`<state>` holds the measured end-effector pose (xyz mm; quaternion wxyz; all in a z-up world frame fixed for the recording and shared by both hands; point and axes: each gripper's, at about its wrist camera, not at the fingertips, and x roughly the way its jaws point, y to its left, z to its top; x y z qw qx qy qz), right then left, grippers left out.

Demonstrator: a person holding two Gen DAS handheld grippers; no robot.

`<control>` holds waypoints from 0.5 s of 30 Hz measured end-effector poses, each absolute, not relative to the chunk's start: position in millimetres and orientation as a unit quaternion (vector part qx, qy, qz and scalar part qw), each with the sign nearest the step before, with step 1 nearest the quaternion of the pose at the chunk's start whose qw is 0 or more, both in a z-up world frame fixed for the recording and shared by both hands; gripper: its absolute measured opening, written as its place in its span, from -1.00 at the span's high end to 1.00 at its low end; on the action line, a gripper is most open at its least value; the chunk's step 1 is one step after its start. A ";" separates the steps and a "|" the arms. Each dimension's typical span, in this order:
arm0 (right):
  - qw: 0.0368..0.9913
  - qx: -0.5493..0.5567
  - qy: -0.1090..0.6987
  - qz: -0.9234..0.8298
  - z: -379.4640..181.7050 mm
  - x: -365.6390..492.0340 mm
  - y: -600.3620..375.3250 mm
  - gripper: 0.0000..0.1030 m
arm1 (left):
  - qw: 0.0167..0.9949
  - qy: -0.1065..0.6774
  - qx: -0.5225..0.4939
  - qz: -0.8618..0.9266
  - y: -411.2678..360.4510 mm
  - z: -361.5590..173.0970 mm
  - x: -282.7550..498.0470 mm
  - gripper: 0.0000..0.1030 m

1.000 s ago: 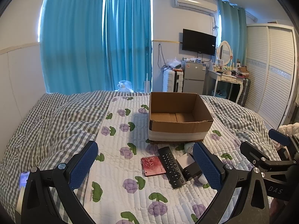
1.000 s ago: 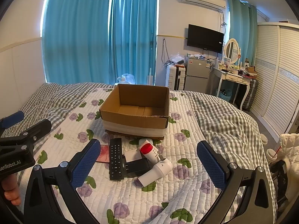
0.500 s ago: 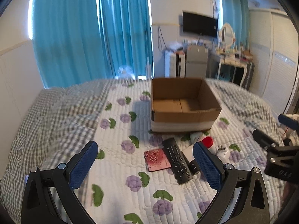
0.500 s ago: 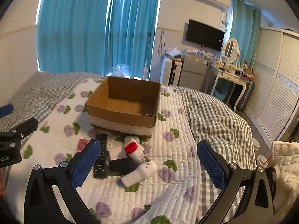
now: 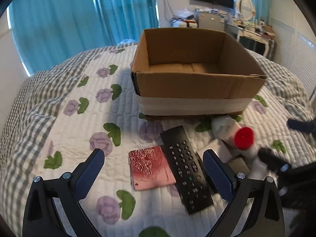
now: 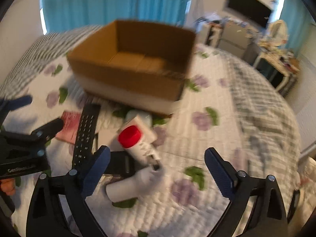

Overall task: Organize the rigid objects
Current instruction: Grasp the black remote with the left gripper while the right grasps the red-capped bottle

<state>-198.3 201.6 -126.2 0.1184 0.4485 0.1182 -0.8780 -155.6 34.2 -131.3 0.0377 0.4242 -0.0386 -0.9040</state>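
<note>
An open empty cardboard box (image 5: 197, 86) (image 6: 130, 77) stands on the quilted bed. In front of it lie a black remote (image 5: 185, 167) (image 6: 86, 134), a red patterned card (image 5: 151, 169) (image 6: 68, 125), a white bottle with a red cap (image 5: 240, 136) (image 6: 136, 138), a white tube (image 6: 136, 183) and a black block (image 6: 118, 165). My left gripper (image 5: 153, 174) is open, low over the card and remote. My right gripper (image 6: 157, 170) is open, low over the bottle and white tube. The right gripper also shows at the right edge of the left wrist view (image 5: 282, 165).
The floral white quilt (image 5: 83, 138) has a grey checked blanket (image 6: 262, 106) on both sides. Blue curtains, a TV, a dresser and white wardrobes stand behind the bed.
Both grippers have moved forward and down toward the objects in front of the box. The objects now look larger and closer; both stay open.
</note>
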 end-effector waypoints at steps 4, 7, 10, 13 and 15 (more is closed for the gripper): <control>0.145 0.472 0.136 -0.859 -158.3 -214.9 189.2 -0.32 | 0.044 -0.023 0.432 -0.901 29.0 -146.9 -165.0 -0.90; 0.158 0.479 0.125 -0.854 -169.6 -221.5 188.9 -0.01 | 0.029 -0.017 0.441 -0.897 31.8 -156.0 -169.3 -0.85; 0.157 0.461 0.117 -0.866 -162.1 -221.4 193.7 0.29 | 0.006 -0.008 0.457 -0.890 38.2 -167.0 -178.1 -0.72; 0.146 0.440 0.098 -0.881 -148.6 -217.4 206.5 0.30 | -0.003 0.001 0.476 -0.879 43.5 -178.8 -189.1 -0.56; 0.131 0.425 0.094 -0.891 -141.5 -213.8 214.5 0.30 | -0.007 0.009 0.485 -0.874 45.1 -185.6 -195.6 -0.50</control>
